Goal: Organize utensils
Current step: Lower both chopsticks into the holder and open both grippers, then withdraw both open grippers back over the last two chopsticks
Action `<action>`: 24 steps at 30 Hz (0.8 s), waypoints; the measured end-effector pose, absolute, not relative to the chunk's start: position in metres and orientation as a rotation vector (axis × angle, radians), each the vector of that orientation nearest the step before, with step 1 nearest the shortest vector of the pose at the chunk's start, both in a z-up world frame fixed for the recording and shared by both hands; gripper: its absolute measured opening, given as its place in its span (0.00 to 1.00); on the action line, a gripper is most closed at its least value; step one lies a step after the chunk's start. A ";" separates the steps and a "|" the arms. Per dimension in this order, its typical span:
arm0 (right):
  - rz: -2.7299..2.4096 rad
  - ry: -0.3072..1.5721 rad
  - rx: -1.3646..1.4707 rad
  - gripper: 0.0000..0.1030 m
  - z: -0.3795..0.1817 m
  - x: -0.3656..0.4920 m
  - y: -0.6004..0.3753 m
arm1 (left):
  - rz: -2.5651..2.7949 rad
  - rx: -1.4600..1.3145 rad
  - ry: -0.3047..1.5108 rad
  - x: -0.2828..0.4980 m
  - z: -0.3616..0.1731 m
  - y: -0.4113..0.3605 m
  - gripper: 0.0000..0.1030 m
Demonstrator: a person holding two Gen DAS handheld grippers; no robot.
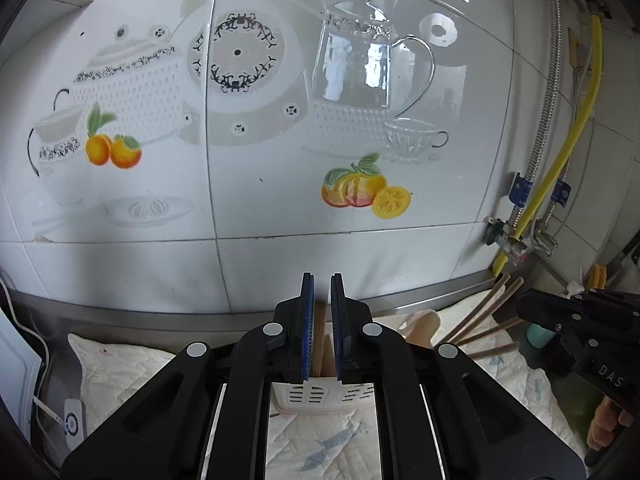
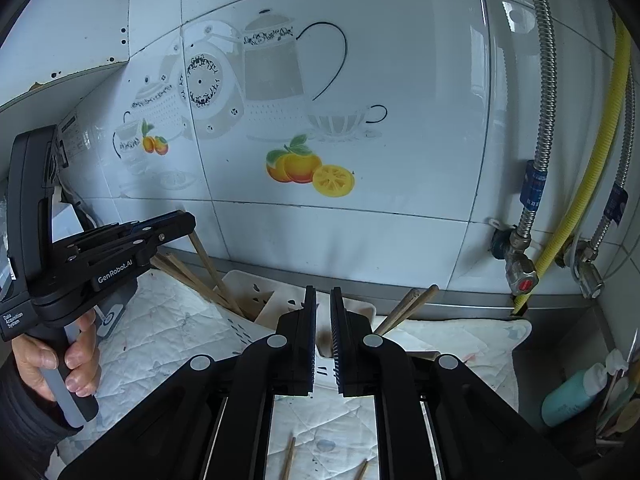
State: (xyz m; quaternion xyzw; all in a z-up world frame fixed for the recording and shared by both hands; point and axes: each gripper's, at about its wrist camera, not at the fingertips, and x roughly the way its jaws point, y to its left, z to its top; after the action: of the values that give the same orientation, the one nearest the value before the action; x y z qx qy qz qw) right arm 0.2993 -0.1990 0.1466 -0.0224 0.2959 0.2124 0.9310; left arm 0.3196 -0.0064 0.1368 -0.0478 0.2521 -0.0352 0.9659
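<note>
Two chopsticks (image 1: 319, 336) stand upright, clamped by the left gripper (image 1: 322, 328); right gripper (image 2: 323, 334) slightly parted, empty.

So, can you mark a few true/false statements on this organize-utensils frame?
1. The left hand-held gripper is closed on a wooden chopstick. True.
2. Two loose chopsticks lie on the quilted cloth. True.
3. The hose along the tiled wall is red. False: it is yellow.
4. The white basket is empty. False: several standing chopsticks lean out of it.
</note>
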 end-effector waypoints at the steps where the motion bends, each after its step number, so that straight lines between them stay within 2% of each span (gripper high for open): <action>1: 0.433 0.601 -0.047 0.09 0.147 0.299 -0.199 | -0.069 -0.093 0.507 0.318 0.137 -0.007 0.09; 7: 0.424 0.562 -0.043 0.17 0.156 0.280 -0.206 | -0.072 -0.091 0.499 0.302 0.141 -0.007 0.10; 9: 0.430 0.550 -0.031 0.17 0.159 0.266 -0.210 | -0.068 -0.083 0.488 0.291 0.143 -0.008 0.21; 12: 0.425 0.530 -0.028 0.19 0.161 0.242 -0.217 | -0.064 -0.068 0.477 0.270 0.143 -0.012 0.30; 19: 0.424 0.497 -0.009 0.24 0.160 0.174 -0.239 | -0.088 -0.072 0.493 0.220 0.132 -0.020 0.36; 21: 0.419 0.488 0.007 0.27 0.158 0.155 -0.248 | -0.090 -0.068 0.499 0.205 0.125 -0.025 0.48; 24: 0.416 0.481 0.028 0.27 0.151 0.126 -0.258 | -0.107 -0.050 0.504 0.179 0.112 -0.033 0.49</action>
State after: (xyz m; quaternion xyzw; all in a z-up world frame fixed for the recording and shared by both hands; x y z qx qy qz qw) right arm 0.1258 -0.2579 0.1509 0.0137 0.2365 0.2045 0.9498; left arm 0.1793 -0.0332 0.1119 -0.0245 0.2494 -0.0529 0.9666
